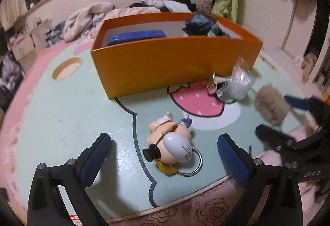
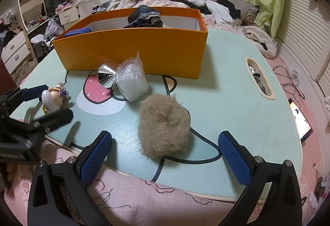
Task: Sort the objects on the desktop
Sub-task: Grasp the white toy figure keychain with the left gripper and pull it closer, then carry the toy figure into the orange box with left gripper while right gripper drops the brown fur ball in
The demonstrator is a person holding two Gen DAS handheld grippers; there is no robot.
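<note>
My left gripper (image 1: 164, 155) is open, its blue pads on either side of a small figurine keychain (image 1: 170, 144) with a metal ring that lies on the green table (image 1: 68, 114). My right gripper (image 2: 165, 153) is open around a tan fur ball (image 2: 164, 124), close in front of it. The fur ball also shows in the left wrist view (image 1: 271, 105). A clear plastic bag of white stuff (image 2: 132, 81) and a shiny metal cone (image 2: 106, 74) lie by the orange box (image 2: 132, 50). The figurine (image 2: 53, 96) shows at the left of the right wrist view.
The orange box (image 1: 173, 61) holds a blue case (image 1: 138, 37) and a dark bundle (image 1: 203, 25). The table has an oval cutout (image 2: 258, 77) on the right and a round one (image 1: 67, 68) on the left. A pink blanket (image 2: 144, 201) lies at the near edge. Clothes are piled behind.
</note>
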